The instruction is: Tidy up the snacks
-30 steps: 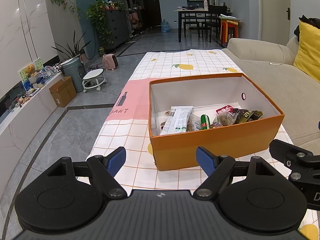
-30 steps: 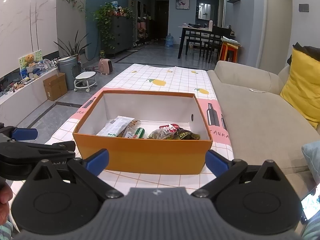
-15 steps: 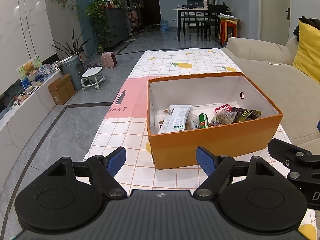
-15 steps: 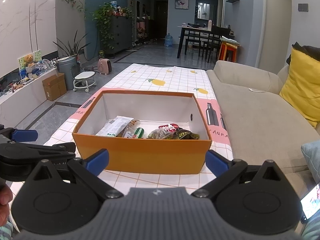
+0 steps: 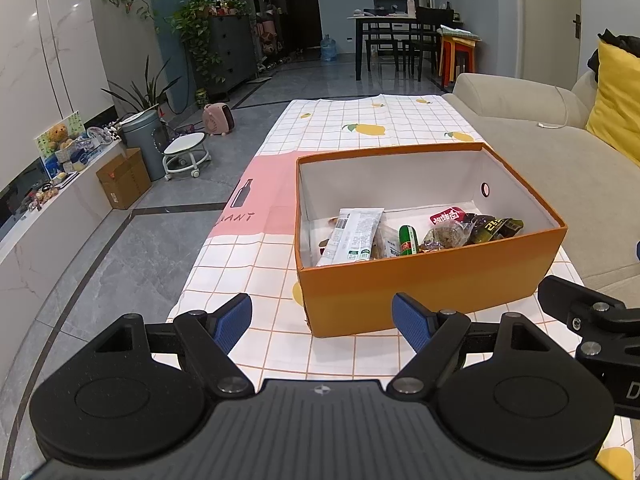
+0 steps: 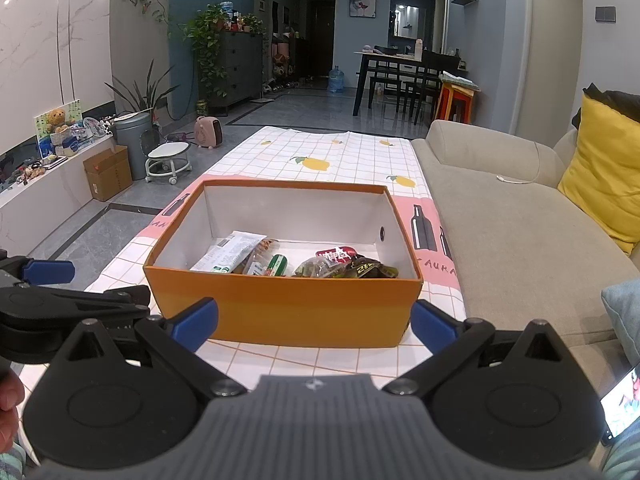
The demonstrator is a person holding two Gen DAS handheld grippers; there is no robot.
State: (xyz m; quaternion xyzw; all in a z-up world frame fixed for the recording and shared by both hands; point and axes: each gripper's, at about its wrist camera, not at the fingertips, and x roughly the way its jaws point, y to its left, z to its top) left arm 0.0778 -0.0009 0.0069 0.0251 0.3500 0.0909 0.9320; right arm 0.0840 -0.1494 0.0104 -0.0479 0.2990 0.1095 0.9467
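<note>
I've backed both off a bit from the orange box on the table. Left gripper and right gripper hang released and empty. Snacks all sit inside the box, so sorting looks about done.

Orange box, white inside; checked lemon-print tablecloth; yellow cushion
</note>
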